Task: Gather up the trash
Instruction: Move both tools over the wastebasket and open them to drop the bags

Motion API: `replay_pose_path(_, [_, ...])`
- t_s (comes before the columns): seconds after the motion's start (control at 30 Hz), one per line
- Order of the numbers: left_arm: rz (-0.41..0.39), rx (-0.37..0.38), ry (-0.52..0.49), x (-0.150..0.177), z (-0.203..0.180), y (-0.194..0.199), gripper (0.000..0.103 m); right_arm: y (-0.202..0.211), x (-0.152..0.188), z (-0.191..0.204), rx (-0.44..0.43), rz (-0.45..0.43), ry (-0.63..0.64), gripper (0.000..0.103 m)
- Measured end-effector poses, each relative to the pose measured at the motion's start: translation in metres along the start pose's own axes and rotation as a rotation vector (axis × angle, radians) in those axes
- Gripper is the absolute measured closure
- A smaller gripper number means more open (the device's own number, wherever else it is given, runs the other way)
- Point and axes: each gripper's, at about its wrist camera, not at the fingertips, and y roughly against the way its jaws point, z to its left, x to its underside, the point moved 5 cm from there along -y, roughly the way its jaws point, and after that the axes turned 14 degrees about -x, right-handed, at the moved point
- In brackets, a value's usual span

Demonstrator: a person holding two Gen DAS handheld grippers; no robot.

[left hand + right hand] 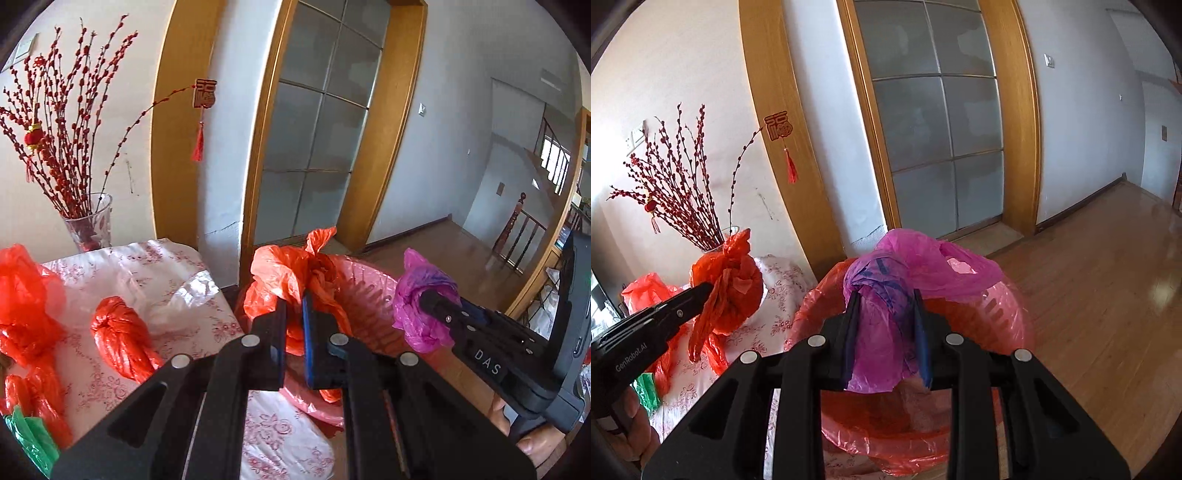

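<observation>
My left gripper [294, 301] is shut on a knotted orange-red plastic bag [284, 277] and holds it over the near-left rim of a pink bin lined with a red bag [364, 291]. The bag also shows in the right wrist view [729, 291]. My right gripper [886, 295] is shut on a crumpled magenta plastic bag [882, 325] and holds it above the bin's opening [1008, 317]. The magenta bag also shows in the left wrist view [417, 295].
A table with a floral cloth [110, 266] stands left of the bin and carries more red bags [122, 336], a clear bag [184, 295], a green bag [31, 439] and a glass vase of red branches [90, 221]. A glass door [934, 122] is behind, wooden floor [1108, 277] to the right.
</observation>
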Motion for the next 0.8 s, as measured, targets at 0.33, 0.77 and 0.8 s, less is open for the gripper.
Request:
replay_pose_path(0.33, [0.051, 0.039, -0.033, 0.007, -0.033, -0.030, 0.094, -0.002, -0.007, -0.026, 0.006, -0.017, -0.059, 0.076])
replay_pose_path(0.77, [0.102, -0.041, -0.016, 0.024, -0.015, -0.055, 0.066, -0.006, -0.004, -0.046, 0.047, -0.010, -0.083, 0.056])
replay_pose_path(0.8, [0.097, -0.056, -0.015, 0.025, -0.011, -0.054, 0.063, -0.006, -0.002, -0.046, 0.053, -0.004, -0.074, 0.056])
